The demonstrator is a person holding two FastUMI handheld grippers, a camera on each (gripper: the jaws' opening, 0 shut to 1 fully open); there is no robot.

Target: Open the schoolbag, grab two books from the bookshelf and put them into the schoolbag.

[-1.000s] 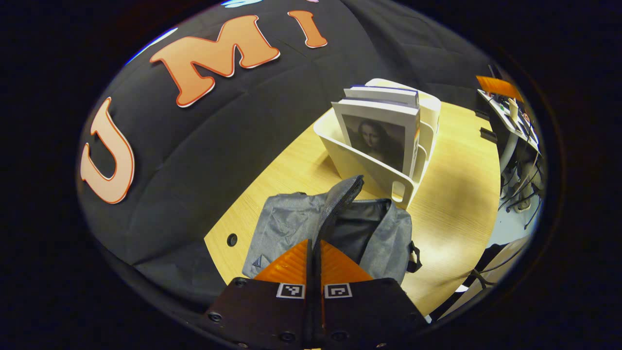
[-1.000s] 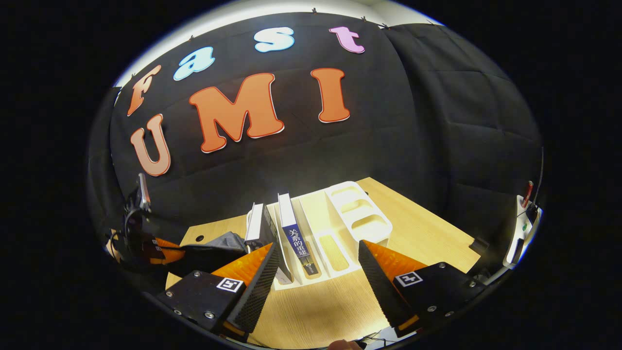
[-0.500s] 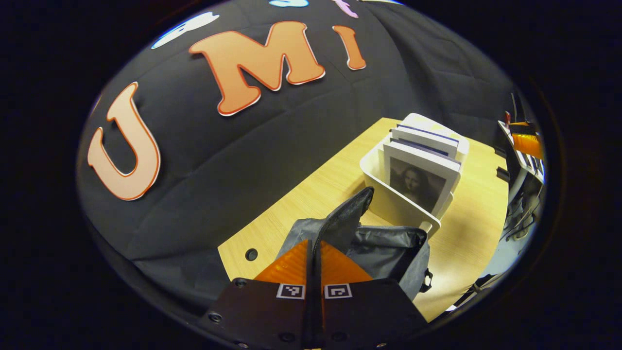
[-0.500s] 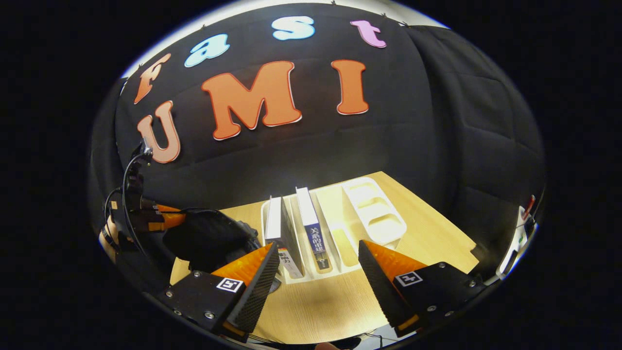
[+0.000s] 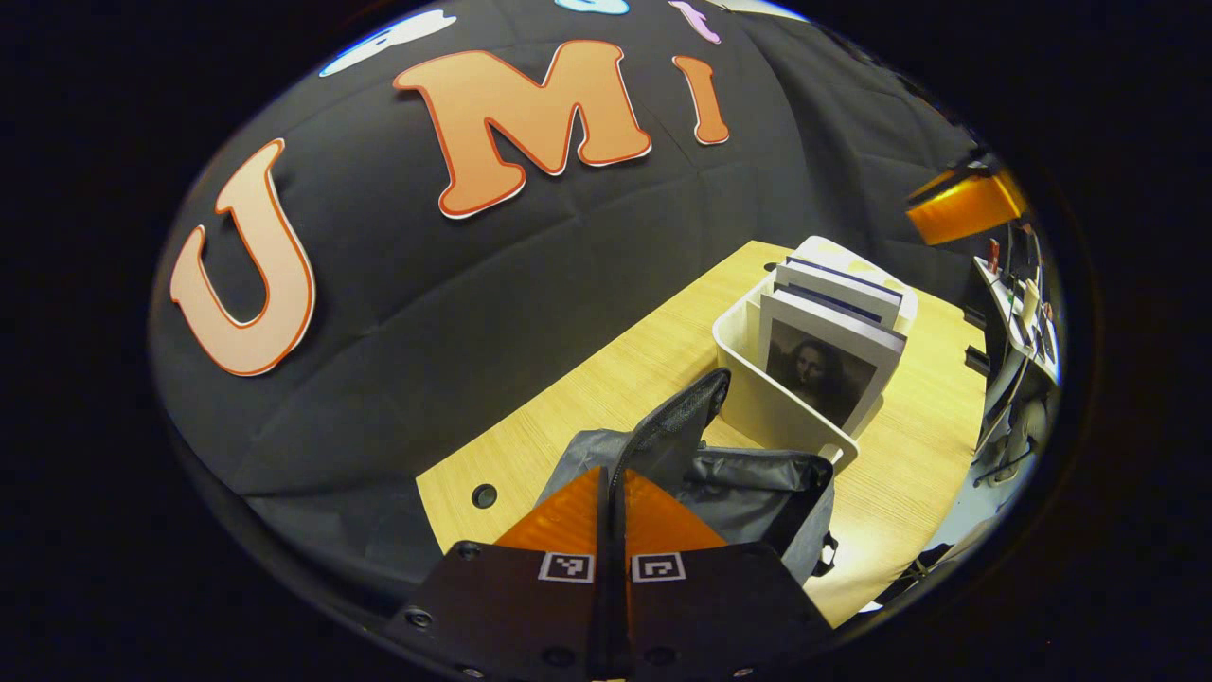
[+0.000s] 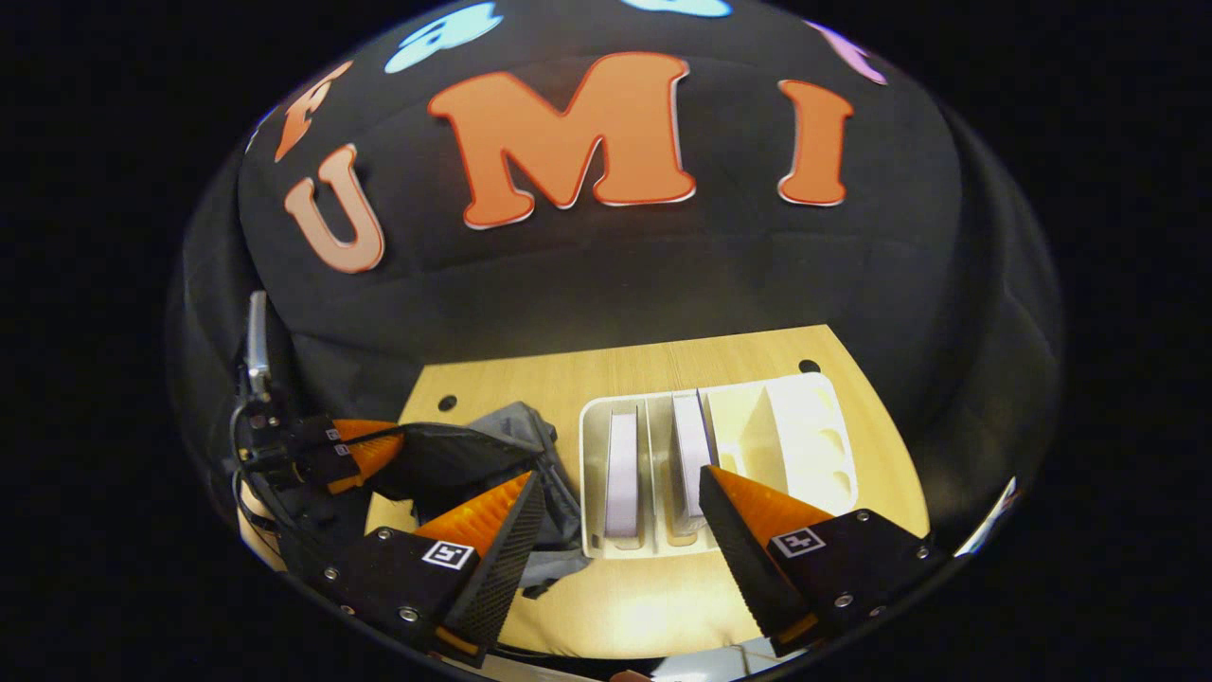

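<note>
Left gripper (image 5: 611,493), clenched on the schoolbag (image 5: 757,483) flap, holds it open; right gripper (image 6: 620,516), released, must descend onto a book (image 6: 622,474) at centre frame.

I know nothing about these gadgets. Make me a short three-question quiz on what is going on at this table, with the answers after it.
1. True or false: the left hand-held gripper is shut on the schoolbag's flap.
2. How many books stand in the bookshelf? A) none B) two C) four
3. Fill in: the right hand-held gripper, above the bookshelf, has its fingers ____.

Key
1. True: both fingers pinch the flap, holding it up off the schoolbag.
2. B: one book stands in each of two neighbouring slots.
3. Open: they are spread wide with nothing between them.
</note>
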